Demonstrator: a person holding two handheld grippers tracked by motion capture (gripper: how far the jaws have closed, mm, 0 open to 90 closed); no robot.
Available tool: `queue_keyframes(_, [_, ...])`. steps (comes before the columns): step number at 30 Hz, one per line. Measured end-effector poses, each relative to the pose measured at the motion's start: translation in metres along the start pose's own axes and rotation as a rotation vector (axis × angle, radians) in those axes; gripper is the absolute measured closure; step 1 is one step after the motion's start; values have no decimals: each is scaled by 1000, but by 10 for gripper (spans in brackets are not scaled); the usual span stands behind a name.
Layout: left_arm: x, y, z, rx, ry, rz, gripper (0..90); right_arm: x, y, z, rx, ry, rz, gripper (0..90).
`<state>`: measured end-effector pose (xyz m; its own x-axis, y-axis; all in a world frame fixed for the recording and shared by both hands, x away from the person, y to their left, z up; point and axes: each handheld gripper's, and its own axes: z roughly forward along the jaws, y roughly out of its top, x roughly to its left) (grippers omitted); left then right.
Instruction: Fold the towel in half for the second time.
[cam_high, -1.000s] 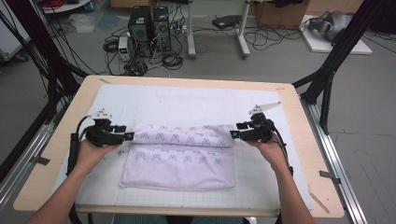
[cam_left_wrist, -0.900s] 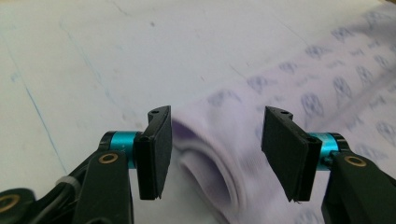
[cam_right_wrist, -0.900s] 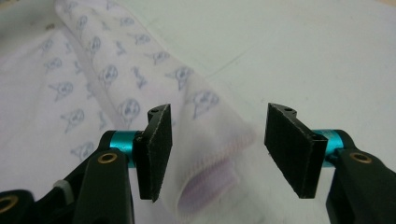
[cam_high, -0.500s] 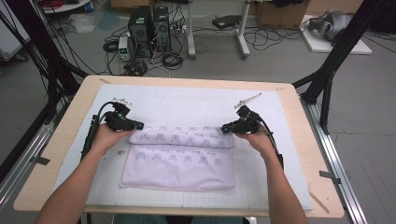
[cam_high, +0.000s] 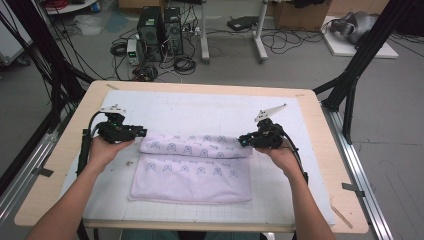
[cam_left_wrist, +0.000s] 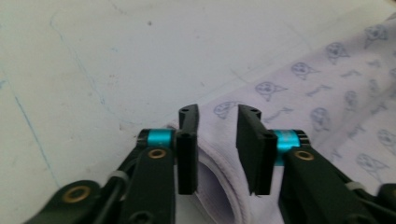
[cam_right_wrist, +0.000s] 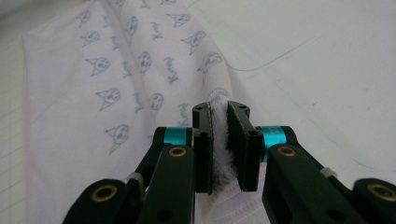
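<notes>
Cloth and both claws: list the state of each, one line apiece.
Cloth: flat on the white mat, its far edge rolled into a fold.
Left claw: jaws have just been opening, apart over the fold's end, pads not pressing.
Right claw: shut on the fold's other end.

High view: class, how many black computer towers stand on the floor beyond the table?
2. They stand side by side on the floor just past the table's far edge: the left tower and the right tower. More may be hidden out of frame.
</notes>
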<state>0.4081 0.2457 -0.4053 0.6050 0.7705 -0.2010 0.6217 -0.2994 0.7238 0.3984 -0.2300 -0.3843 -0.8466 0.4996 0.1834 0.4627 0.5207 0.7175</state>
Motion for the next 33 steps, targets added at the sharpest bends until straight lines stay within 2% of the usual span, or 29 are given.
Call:
queue_keyframes(2, [2,1,16,46,2,-17,580,-4,-1,4,8,-3,12,795])
queue_keyframes(4, [4,0,24,46,-1,-36,549,-9,-1,8,2,1,19,795])
queue_keyframes(5, [6,-1,28,59,-13,-46,585,-10,-2,9,3,2,24,795])
queue_keyframes(7, [7,-4,32,89,-29,-33,789,-13,-3,11,5,5,29,795])
queue_keyframes(8, [7,-3,31,86,-21,-14,867,-14,-4,12,6,7,31,795])
queue_keyframes(9, [6,-3,29,62,-14,0,870,-15,-4,12,8,7,32,795])
queue_keyframes(12, [0,1,14,-12,5,31,871,-13,-4,9,2,6,29,796])
queue_keyframes(14, [-3,3,4,-46,0,42,871,-8,-2,5,-12,1,11,799])
queue_keyframes(17, [-14,3,-21,-116,-4,79,872,1,2,-3,-33,-3,-20,803])
queue_keyframes(19, [-23,-1,-38,-178,-10,96,872,10,3,-12,-50,-1,-42,806])
queue_keyframes(22, [-39,-19,-63,-215,-18,152,872,30,0,-29,-92,2,-91,808])
queue_keyframes(24, [-48,-39,-75,-221,-41,162,870,45,-8,-39,-113,18,-112,804])
queue_keyframes(25, [-53,-53,-81,-216,-69,168,866,52,-14,-42,-122,39,-120,789])
queue_keyframes(26, [-56,-63,-84,-199,-69,176,846,60,-21,-46,-120,58,-118,758])
queue_keyframes(28, [-59,-76,-88,-180,-76,184,698,68,-31,-49,-127,68,-125,710])
queue_keyframes(30, [-61,-82,-90,-159,-67,195,636,74,-39,-46,-107,62,-132,683])
queue_keyframes(33, [-61,-78,-85,-150,-72,187,580,75,-43,-41,-108,64,-116,658])
